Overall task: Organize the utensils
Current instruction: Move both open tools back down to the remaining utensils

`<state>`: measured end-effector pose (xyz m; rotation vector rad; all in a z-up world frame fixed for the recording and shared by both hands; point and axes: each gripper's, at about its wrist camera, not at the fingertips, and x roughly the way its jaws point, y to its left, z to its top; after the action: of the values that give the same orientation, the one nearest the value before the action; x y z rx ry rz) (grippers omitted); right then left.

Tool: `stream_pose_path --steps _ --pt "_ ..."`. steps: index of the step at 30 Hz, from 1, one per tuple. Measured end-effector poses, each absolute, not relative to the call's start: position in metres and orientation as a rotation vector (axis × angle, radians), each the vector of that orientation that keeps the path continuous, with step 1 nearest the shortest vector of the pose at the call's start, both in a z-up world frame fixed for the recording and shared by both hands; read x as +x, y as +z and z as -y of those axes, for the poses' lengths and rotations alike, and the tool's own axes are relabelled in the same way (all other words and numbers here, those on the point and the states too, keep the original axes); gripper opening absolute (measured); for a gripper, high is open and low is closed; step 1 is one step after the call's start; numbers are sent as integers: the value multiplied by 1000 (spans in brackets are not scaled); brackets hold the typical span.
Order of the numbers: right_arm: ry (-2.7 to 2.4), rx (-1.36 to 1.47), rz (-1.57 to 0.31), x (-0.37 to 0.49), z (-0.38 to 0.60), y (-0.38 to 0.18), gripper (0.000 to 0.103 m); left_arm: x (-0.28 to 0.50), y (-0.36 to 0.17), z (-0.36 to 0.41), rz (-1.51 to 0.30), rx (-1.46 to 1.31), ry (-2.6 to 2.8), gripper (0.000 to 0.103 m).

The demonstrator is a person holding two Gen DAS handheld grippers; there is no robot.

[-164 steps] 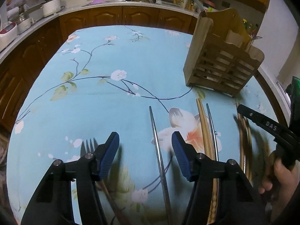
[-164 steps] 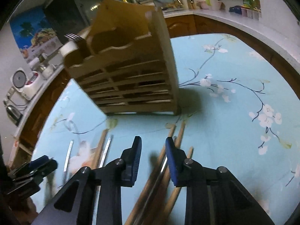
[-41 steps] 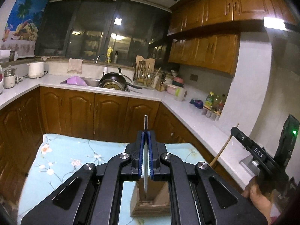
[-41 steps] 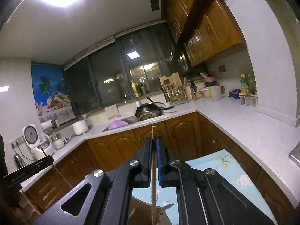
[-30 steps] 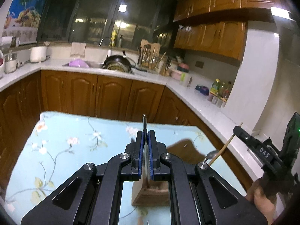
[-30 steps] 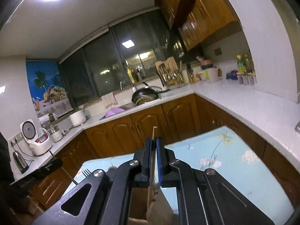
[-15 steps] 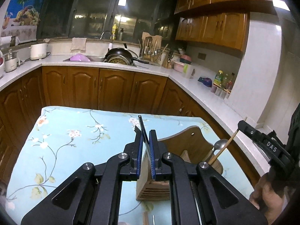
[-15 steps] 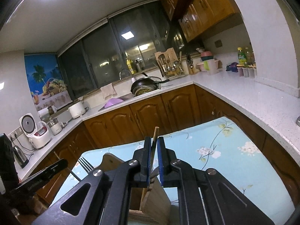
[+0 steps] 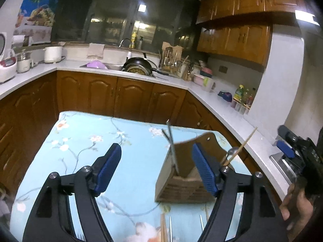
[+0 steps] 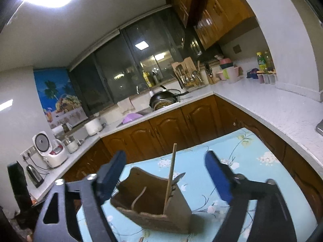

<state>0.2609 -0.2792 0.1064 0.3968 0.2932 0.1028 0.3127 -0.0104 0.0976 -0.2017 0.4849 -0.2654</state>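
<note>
Seemingly both tools are free now. From the left wrist, the left tongs (image 9: pixel 156 166) gape wide and hold nothing; the wooden holder (image 9: pixel 182 178) stands on the table (image 9: pixel 80 141) just ahead and to the right, a metal chopstick (image 9: pixel 171 143) leaning upright in it. Loose utensils (image 9: pixel 170 227) lie below the holder, long axes pointing toward it, cut off by the frame edge, so their kinds are hard to tell. From the right wrist, the right tongs (image 10: pixel 165 175) are likewise spread and empty, the holder (image 10: pixel 153 207) between their tips, a wooden chopstick (image 10: pixel 170 173) standing nearly vertical inside. The next pickup likely lies beneath both tools, out of this view.
</note>
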Motion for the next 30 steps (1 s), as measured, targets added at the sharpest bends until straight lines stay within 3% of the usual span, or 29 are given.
stream_pose_path --steps 3,7,21,30 --pt "103 375 -293 239 277 104 96 296 89 0 -507 -219 -253 80" --pt "104 344 -328 212 273 91 97 272 72 -10 -548 -226 -235 83" --pt "72 344 -556 161 265 10 97 221 8 -5 -718 -180 -224 84" --pt "63 311 -637 167 255 -4 97 232 -6 13 -802 -101 -224 84"
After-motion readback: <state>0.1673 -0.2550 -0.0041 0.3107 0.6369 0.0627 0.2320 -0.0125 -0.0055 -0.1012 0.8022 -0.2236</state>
